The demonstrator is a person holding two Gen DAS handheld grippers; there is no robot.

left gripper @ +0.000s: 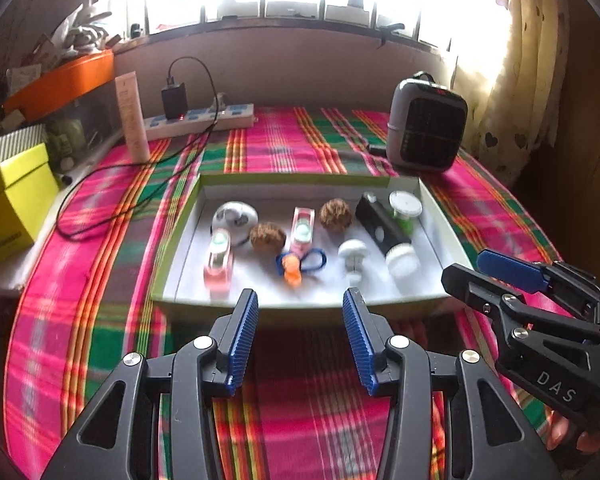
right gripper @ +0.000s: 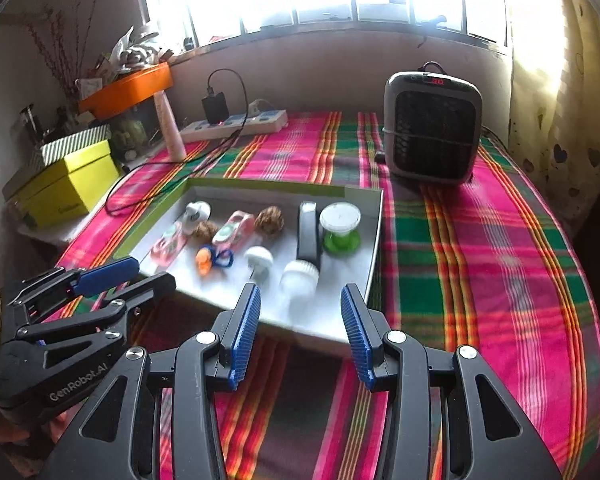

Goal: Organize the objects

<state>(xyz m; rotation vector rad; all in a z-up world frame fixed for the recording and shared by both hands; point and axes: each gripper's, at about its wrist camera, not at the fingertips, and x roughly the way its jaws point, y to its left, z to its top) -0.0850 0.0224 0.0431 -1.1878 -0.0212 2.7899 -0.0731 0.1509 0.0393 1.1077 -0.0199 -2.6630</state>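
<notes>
Tray contents: you are looking at a shallow tray (left gripper: 440, 216) holding all the small things: two pink clip-like pieces (left gripper: 219, 258), two brown walnut-like balls (left gripper: 267, 237), an orange and blue piece (left gripper: 296, 266), a small white cap (left gripper: 353, 254), a black brush with a white head (left gripper: 384, 232), a green spool with a white top (left gripper: 405, 210), and a white rounded thing (left gripper: 234, 216) at the far left.

Direction from tongs: everything is lying ahead of and below both grippers, past the tray's near wall.

Long axis: the black brush is lying front to back, white head towards you; the pink pieces are lying much the same way.

Left gripper (left gripper: 300, 304): you are holding it with jaws apart and nothing between them, facing the tray's middle; the orange piece and the white cap look nearest.

Right gripper (right gripper: 300, 300): you are holding it with jaws apart and empty, lined up with the brush head (right gripper: 300, 278) just beyond its tips.

Nearer hand: I judge the right one closer to the brush and spool, the left one closer to the pink pieces.

Edges: the near wall is standing between both grippers and the things, so you are needing to come in over it.

Open room: the plaid cloth (right gripper: 480, 260) right of the tray is lying bare up to the heater (right gripper: 432, 124); the left side is crowded by a yellow box (left gripper: 12, 200) and a black cable (left gripper: 100, 200).
</notes>
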